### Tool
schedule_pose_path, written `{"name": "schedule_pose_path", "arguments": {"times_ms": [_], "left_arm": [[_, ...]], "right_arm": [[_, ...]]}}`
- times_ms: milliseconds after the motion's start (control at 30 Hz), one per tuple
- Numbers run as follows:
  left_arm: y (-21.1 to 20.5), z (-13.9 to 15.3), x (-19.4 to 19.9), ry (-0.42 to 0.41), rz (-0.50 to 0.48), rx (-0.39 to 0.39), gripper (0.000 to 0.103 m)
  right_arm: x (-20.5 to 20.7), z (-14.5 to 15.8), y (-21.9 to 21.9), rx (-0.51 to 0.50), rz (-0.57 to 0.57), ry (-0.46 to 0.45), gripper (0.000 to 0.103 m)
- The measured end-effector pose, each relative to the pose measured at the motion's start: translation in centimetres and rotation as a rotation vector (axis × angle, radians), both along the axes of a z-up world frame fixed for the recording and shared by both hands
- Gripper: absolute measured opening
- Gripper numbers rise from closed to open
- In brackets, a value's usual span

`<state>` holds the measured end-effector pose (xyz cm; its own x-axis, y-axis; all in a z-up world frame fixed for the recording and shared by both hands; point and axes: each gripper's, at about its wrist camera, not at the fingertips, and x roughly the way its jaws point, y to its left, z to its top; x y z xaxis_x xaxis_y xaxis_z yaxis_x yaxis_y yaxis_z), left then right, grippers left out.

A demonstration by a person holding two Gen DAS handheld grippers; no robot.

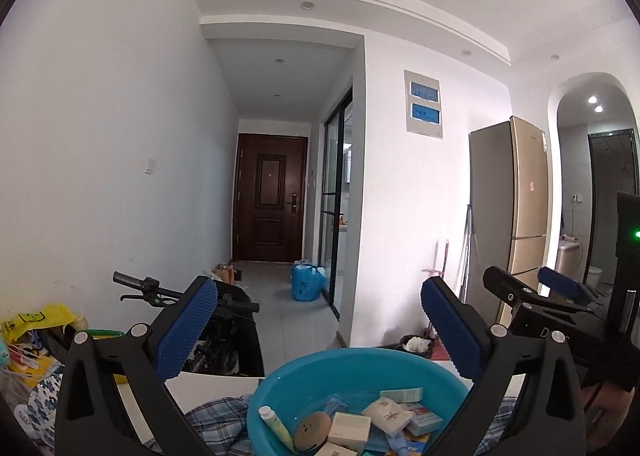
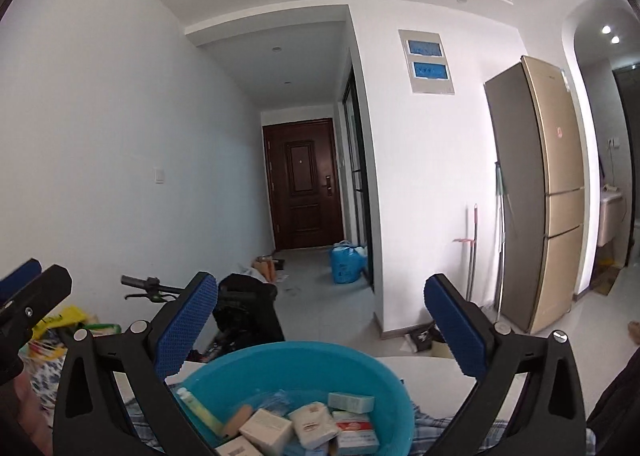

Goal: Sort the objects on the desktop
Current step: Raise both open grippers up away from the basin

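White-walled hallway behind, white desk [image 1: 208, 388] low in frame, lower left clutter [image 1: 28, 340] seemingly unsorted, lower centre blue basin [image 1: 280, 384] already heaped with boxes [image 2: 268, 430] and tubes, left tongs [image 1: 320, 328] and right tongs [image 2: 320, 326] wide, empty: sorting apparently near done.

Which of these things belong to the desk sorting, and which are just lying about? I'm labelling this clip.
Part of the job:
- blue basin
- small boxes in it
- yellow-green tube
- left gripper, open
- right gripper, open

Lying about:
- plaid cloth
- fridge
- blue bag
- handlebar
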<state>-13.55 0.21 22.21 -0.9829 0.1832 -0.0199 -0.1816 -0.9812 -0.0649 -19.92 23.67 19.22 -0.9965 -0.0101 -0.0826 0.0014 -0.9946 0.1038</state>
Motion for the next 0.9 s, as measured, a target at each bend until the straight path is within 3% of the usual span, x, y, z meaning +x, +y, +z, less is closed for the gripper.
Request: {"name": "schedule_pose_path", "arguments": {"times_ms": [167,300,567,700,900], "left_arm": [[-0.4,0.6,1.5,0.013,0.013,0.008,0.103],[0.3,0.9,1.8,-0.038,-0.032,-0.023,0.103],[-0.8,1.6,3.9,-0.059,-0.038,0.049,0.103],[-1.1,1.9,5.2,-0.043,0.016,0.036,0.103],[-0.3,1.9,7.1,0.006,0.154,-0.036,0.103]], "right_arm": [[1.2,0.7,0.5,-0.019,0.014,0.023,0.103],[1.8,1.1,0.6,-0.009,0.01,0.011,0.103],[6.0,3.1,-0.1,0.058,-0.012,0.069,0.103],[8.9,3.9,-0.5,0.106,-0.065,0.137,0.103],[11.1,4.4,0.1,0.029,0.008,0.124,0.103]]}}
